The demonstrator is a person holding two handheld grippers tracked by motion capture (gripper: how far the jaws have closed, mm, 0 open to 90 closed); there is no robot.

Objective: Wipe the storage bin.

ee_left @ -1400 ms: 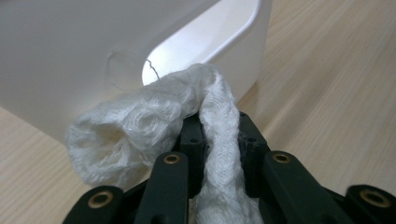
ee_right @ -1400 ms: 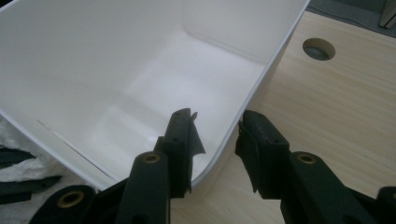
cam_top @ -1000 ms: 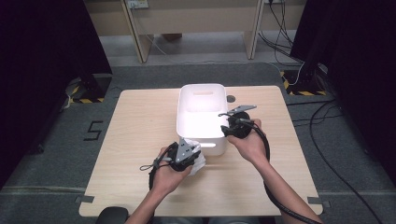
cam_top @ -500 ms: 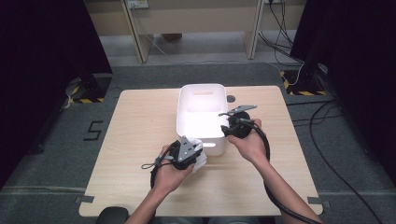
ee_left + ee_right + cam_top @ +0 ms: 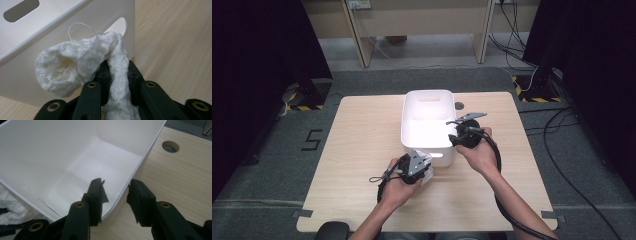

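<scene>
A white plastic bin (image 5: 404,125) stands in the middle of the wooden table (image 5: 362,130). My left gripper (image 5: 424,165) sits just outside the bin's near wall, shut on a white knitted cloth (image 5: 428,176). In the left gripper view the cloth (image 5: 75,62) bulges out past the left gripper (image 5: 118,66), in front of the bin's wall (image 5: 50,25) and its handle slot. My right gripper (image 5: 455,137) is at the bin's near right corner. In the right gripper view the right gripper (image 5: 116,182) has one jaw inside the bin (image 5: 62,157) and one outside, clamped on the wall.
A round cable hole (image 5: 459,106) lies in the table just right of the bin, also seen as a hole (image 5: 170,146) in the right gripper view. Bare tabletop spreads to the left and right of the bin. Cables trail on the floor at the far right.
</scene>
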